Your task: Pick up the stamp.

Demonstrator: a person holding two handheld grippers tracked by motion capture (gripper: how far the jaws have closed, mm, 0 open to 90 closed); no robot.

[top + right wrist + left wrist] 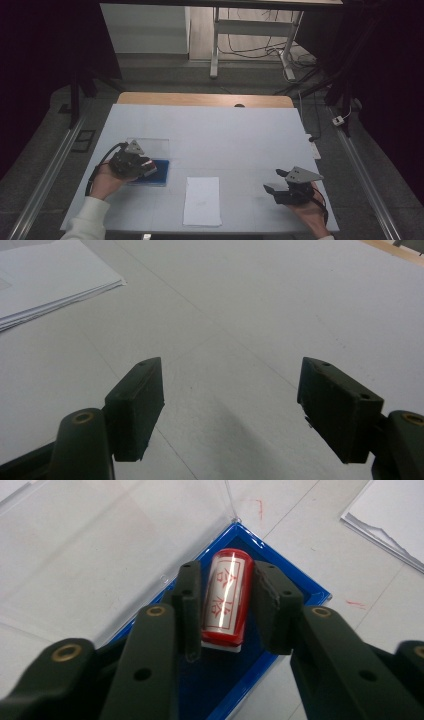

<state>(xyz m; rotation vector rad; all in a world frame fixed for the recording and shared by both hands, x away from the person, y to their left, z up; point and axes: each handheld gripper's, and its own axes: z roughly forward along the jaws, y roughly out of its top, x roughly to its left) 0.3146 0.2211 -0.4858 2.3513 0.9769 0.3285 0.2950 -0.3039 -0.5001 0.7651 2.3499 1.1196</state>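
- Now, left claw pinches a red stamp; both jaws press its sides in the left gripper view.
- Stamp is a short red cylinder with a white label bearing red characters; a white base shows at its lower end.
- Stamp sits over the blue tray of an open case, tilted, its top end toward the tray's far corner.
- Cannot tell whether the stamp touches the tray floor or is lifted off it.
- Clear lid of the case lies flat on the desk, hinged along the tray's edge.
- High view: left claw lies over the blue tray at the desk's left front; clear lid just behind it.
- Left hand grips the tool body; a white sleeve comes in at the bottom edge.
- Right claw is spread wide, nothing between the jaws, only bare desk ahead.
- High view: right claw sits at the desk's right front, held by the right hand, well apart from the tray.
- Paper stack lies on the desk between the two claws, near the front edge, just right of the tray.
- Same paper stack shows at upper left in the right gripper view, and at upper right in the left gripper view.
- A few small red marks dot the desk near the tray.
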